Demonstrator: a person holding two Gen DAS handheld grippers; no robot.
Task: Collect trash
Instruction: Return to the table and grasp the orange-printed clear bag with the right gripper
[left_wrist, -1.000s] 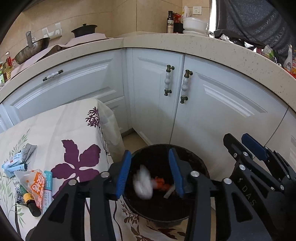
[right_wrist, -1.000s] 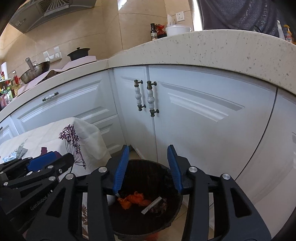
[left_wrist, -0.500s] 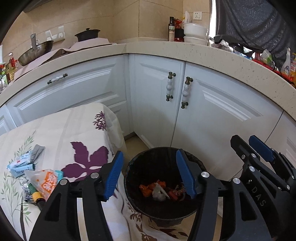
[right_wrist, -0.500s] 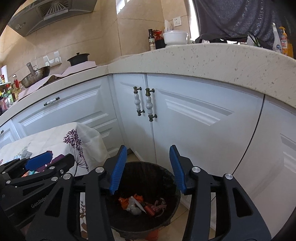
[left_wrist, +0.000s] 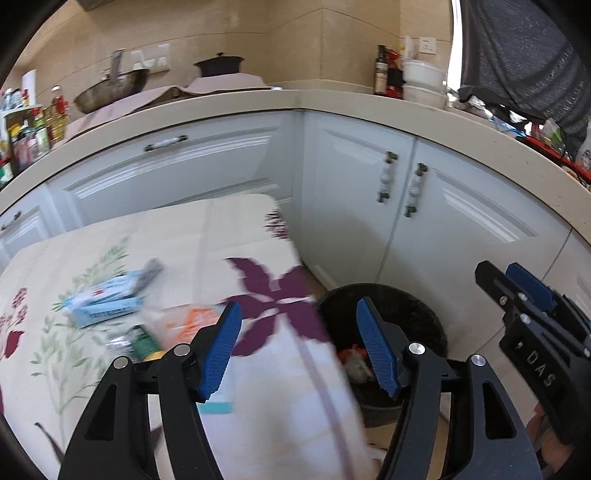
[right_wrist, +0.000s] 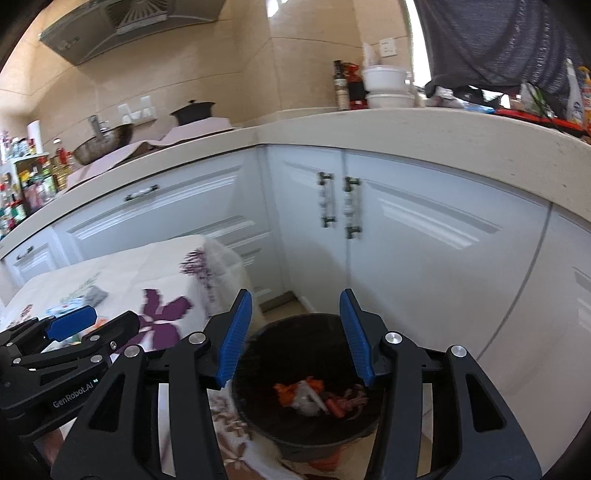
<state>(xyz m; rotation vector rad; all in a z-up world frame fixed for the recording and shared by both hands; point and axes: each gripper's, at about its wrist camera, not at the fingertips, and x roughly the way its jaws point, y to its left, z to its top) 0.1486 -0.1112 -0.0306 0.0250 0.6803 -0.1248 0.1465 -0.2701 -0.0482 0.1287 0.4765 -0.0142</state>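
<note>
Both the left gripper (left_wrist: 298, 345) and right gripper (right_wrist: 295, 330) gape wide, empty; reach the blue packets (left_wrist: 105, 304) near the tablecloth's (left_wrist: 184, 229) left edge, pinching flat.

The left gripper (left_wrist: 299, 345) hangs wide apart over the table's (left_wrist: 258, 417) right edge, nothing between its fingers. Blurred wrappers (left_wrist: 107, 304) and a bottle (left_wrist: 146, 343) lie near the left edge. The bin (left_wrist: 406, 314) sits beside the right edge, trash (left_wrist: 352, 363) inside. The right gripper (left_wrist: 517, 288) shows at right.

Black bin (right_wrist: 314, 435) with orange scraps (right_wrist: 286, 393), cream tablecloth (left_wrist: 221, 229) with purple flowers, white cabinets (right_wrist: 424, 258)
</note>
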